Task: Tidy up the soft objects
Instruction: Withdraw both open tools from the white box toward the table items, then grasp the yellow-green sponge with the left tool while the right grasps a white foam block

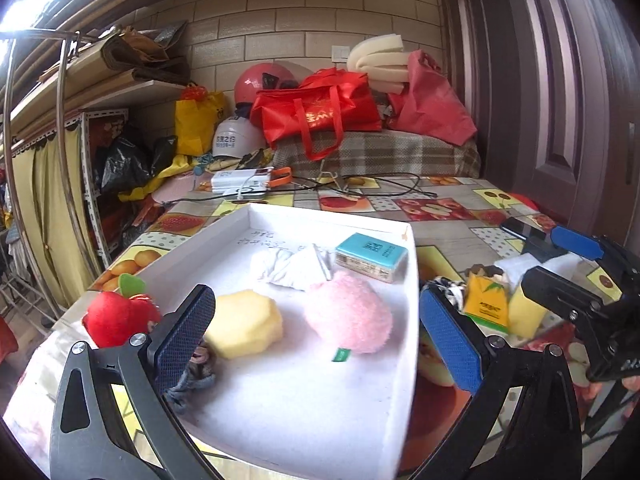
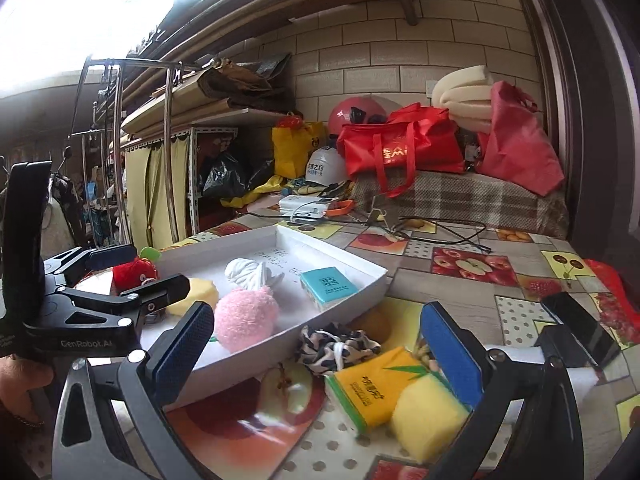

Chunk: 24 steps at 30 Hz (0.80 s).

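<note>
The right tongs [image 2: 316, 344] hang wide open and empty over the desk [image 2: 460, 256], with the yellow tissue pack [image 2: 372, 390] and yellow sponge [image 2: 428, 420] lying just ahead between their tips, nearer the right-hand one. The pack's long side runs slantwise across the gap. The left tongs [image 1: 316, 332], also spread and empty, hover over the white tray [image 1: 320, 420] holding the pink plush [image 1: 348, 312], so the right hand looks nearer the loose pieces

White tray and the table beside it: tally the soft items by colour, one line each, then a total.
Inside the white tray and beside it:
Yellow: 3 (sponge, sponge, tissue pack)
Pink: 1 (plush ball)
White: 1 (crumpled cloth)
Teal: 1 (tissue pack)
Red: 1 (plush apple)
Black-and-white: 1 (scrunchie)
Total: 8
</note>
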Motion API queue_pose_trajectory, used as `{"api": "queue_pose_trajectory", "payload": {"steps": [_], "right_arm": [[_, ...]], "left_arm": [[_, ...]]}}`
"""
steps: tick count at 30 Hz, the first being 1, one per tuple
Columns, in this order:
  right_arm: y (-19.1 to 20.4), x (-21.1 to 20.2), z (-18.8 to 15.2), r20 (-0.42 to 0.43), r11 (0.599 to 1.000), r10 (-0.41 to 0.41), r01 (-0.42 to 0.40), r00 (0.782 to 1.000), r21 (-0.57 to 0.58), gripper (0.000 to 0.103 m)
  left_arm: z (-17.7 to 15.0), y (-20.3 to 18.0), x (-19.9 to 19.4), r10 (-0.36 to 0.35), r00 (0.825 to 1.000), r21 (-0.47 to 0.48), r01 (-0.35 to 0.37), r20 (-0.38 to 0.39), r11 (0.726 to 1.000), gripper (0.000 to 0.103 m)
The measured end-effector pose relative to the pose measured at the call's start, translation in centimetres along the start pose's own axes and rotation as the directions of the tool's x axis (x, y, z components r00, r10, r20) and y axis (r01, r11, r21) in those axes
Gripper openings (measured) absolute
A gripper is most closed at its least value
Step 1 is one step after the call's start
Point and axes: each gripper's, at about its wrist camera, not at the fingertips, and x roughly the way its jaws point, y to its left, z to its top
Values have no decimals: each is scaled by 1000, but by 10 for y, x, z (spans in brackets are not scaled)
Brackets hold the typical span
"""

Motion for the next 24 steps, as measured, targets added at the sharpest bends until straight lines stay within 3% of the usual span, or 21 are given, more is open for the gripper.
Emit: {"api": "queue_pose_trajectory", "payload": {"steps": [3, 7, 12, 17, 24], "right_arm": [[-40, -18, -6, -10, 994, -107, 107, 994, 33, 103], [-100, -30, -14, -97, 964, -215, 227, 972, 138, 103], [-140, -19, -26, -245, 934, -169, 234, 955, 270, 103], [-137, -2, -33, -336, 938, -158, 248, 928, 242, 103], [-135, 22, -34, -397, 945, -145, 246, 906, 215, 103]], "left_arm": [[-1, -33, -1, -91, 995, 57, 92, -28, 994, 103], [-1, -74, 7, -189, 976, 103, 200, -107, 974, 103], [3, -121, 38, -244, 945, 157, 281, -219, 947, 103], [6, -154, 54, -248, 934, 224, 307, -258, 925, 103], [9, -160, 71, -249, 922, 203, 316, -297, 927, 103]]}}
